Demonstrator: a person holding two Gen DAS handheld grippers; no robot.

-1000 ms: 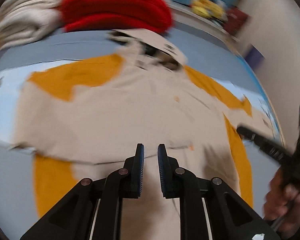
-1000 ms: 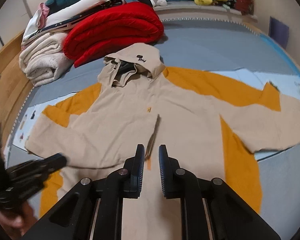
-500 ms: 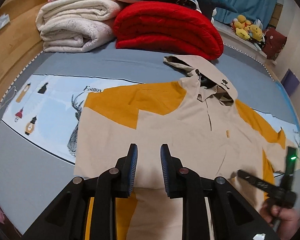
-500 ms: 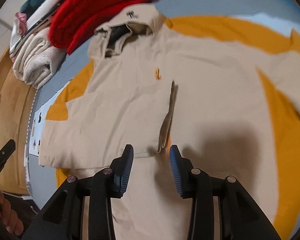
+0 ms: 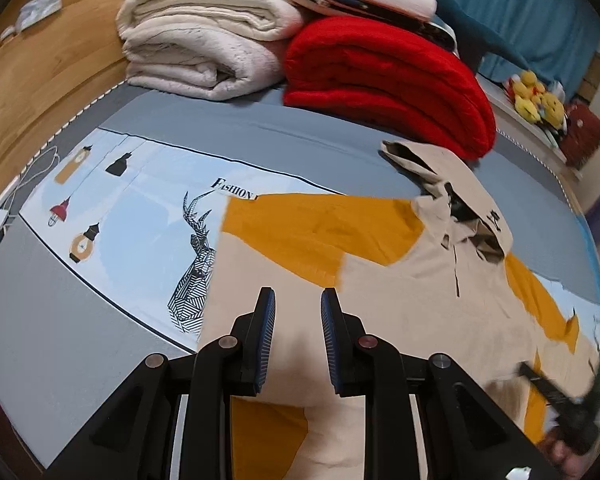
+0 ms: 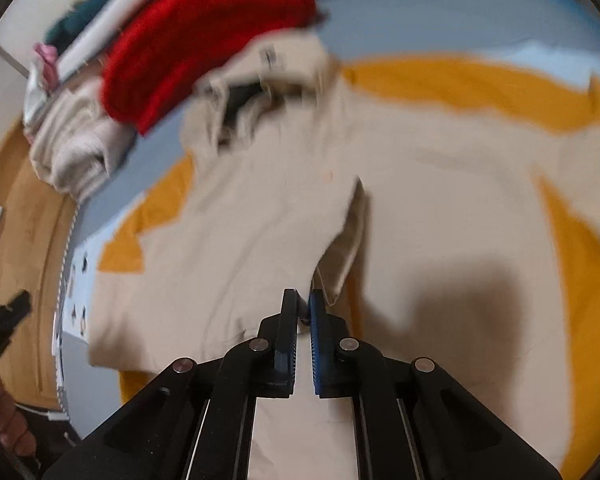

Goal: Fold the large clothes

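I see a beige and mustard hooded jacket point(image 5: 400, 304) spread flat across the middle of the bed point(image 5: 72, 332), its hood point(image 5: 452, 184) pointing toward the bed's far edge. 1 sleeve is folded in over the chest, its cuff lying near the centre of the jacket.

My right gripper point(image 6: 303, 308) points down at that cuff. Its jaws have come nearly together and pinch the beige fabric edge between the blue pads; this view is blurred, so finer detail is lost.

My left gripper point(image 5: 298, 312) hangs over the jacket's side nearest the printed part of the sheet. Its jaws stand a narrow gap apart with nothing between them, and the cloth lies below, not touching the fingers.

Along the far edge of the bed sit a folded red blanket point(image 5: 384, 80) and, beside it, a stack of cream blankets point(image 5: 196, 48). Yellow plush toys point(image 5: 536, 98) rest on a ledge beyond the far right corner.
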